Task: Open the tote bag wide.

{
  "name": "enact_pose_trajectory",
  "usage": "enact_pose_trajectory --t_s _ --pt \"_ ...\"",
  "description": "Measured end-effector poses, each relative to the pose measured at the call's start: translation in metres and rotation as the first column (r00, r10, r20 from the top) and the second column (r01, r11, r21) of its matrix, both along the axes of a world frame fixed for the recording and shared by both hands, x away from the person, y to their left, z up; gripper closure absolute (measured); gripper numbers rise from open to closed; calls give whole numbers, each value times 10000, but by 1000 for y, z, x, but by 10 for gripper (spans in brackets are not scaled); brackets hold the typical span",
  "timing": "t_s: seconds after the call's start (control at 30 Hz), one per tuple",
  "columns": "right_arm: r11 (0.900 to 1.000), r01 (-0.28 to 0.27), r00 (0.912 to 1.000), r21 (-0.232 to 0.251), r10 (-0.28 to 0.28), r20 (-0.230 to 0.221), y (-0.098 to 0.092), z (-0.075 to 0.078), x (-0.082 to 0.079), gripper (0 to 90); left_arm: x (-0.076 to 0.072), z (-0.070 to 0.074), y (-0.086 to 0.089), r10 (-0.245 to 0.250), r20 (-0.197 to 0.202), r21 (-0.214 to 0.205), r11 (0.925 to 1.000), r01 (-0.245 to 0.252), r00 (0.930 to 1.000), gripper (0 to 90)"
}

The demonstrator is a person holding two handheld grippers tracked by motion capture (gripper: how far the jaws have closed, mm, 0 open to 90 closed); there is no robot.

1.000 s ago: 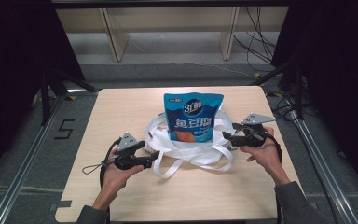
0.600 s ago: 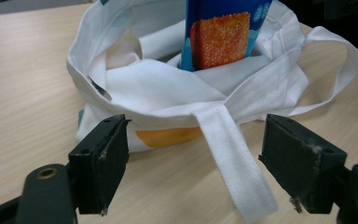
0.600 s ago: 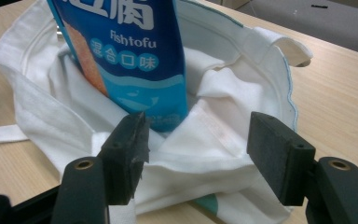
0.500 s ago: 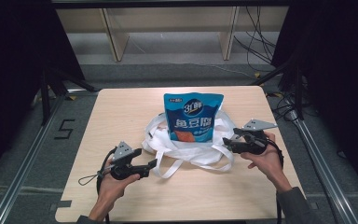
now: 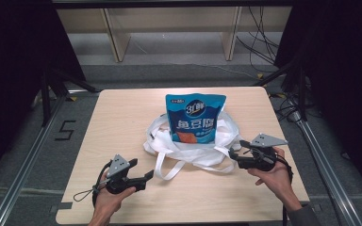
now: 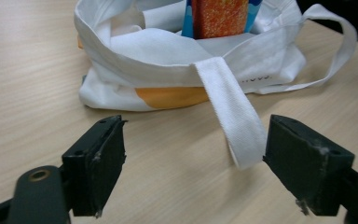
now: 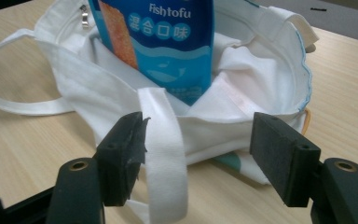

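Table (image 5: 122, 113): tote bag (image 5: 188, 148) between open claws.

white cloth tote bag (image 5: 193, 149) with an orange patch; blue snack pouch (image 5: 195, 117) with white lettering and an orange panel; pale wooden table (image 5: 122, 117).

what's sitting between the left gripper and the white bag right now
In the left gripper view, one white strap runs from the bag toward the open jaws; the rest is bare table. The high view shows the left gripper short of the bag.
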State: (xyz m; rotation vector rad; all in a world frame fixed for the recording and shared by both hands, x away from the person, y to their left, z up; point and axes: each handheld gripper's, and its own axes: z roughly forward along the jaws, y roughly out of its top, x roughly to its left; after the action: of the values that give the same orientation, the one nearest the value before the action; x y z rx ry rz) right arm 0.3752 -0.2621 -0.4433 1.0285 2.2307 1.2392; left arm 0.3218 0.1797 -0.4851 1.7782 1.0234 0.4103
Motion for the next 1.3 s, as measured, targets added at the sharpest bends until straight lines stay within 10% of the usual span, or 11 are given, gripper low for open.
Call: enact_pose_trajectory --t_s 0.63,1.3 --pt "9984 -110 9978 -552 74 -653 1 -26 -42 309 -31 -11 -13 -493 386 443 9979 476 9980 151" --pt "9842 -1033 9804 -1440 763 -1815 -1 -54 -86 290 -60 -17 -36 -1519 25 1373 9791 1501 9884 154"
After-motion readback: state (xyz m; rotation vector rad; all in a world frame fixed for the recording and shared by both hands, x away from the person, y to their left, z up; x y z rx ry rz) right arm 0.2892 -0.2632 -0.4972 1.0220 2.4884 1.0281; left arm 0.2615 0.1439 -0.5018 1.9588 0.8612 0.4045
